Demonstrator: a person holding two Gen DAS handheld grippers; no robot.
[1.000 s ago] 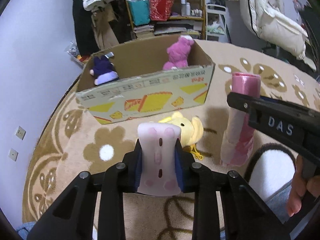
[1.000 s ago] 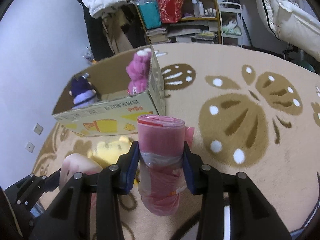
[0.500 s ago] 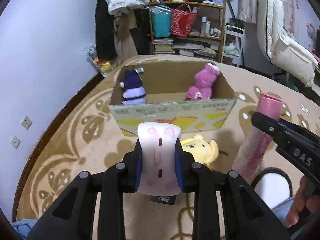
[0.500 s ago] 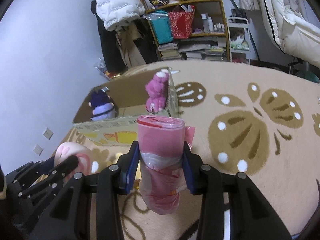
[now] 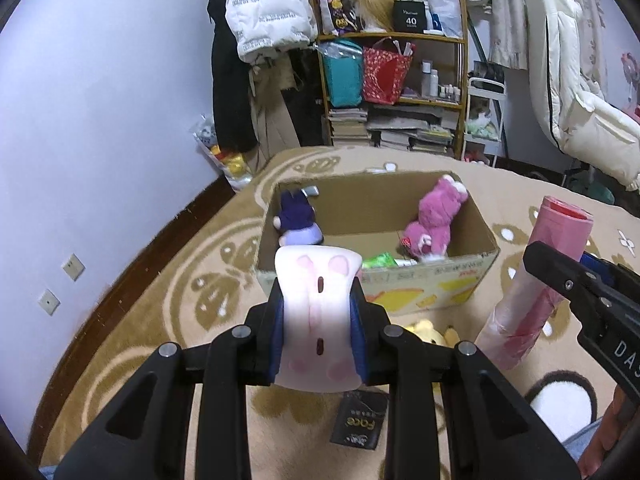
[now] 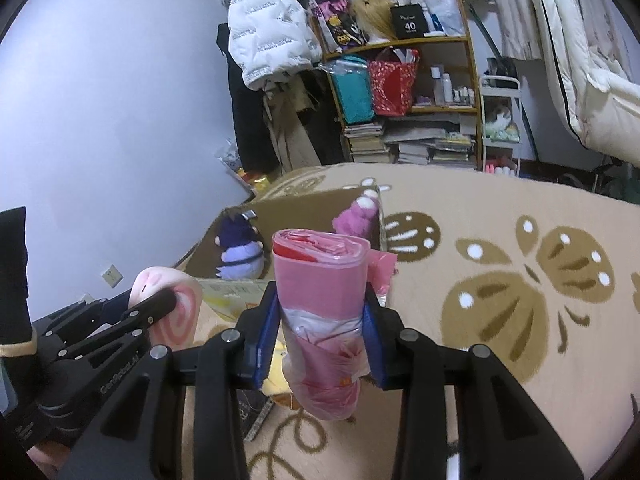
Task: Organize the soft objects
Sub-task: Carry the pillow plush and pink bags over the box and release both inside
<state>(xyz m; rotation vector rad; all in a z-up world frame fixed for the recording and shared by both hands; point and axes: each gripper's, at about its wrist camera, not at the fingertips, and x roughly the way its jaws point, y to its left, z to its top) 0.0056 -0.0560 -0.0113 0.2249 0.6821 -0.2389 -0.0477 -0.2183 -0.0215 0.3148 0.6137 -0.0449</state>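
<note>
Jaws clamped tight on both sides, each with a soft thing pinched between blue pads. From the left wrist view, the left gripper (image 5: 318, 328) squeezes a pale pink plush (image 5: 316, 300) at its waist, so the ends bulge out above and below. It's held up in front of the cardboard box (image 5: 440, 292), I'd say lined up for a drop over the near wall. Inside sit a purple plush (image 5: 298, 220) at the left and a pink bear (image 5: 434, 220) at the right, with bare cardboard between them. On the carpet (image 5: 160, 320) a yellow plush (image 5: 424, 330) and a black packet (image 5: 360, 426) lie below the gripper.

From the right wrist view, the right gripper (image 6: 320, 328) grips a roll of pink bags (image 6: 320, 280) upright around its taped middle, probably the firmest spot to hold. The box stands beyond it, to the left, with the bookshelf (image 6: 400, 92) far behind.
</note>
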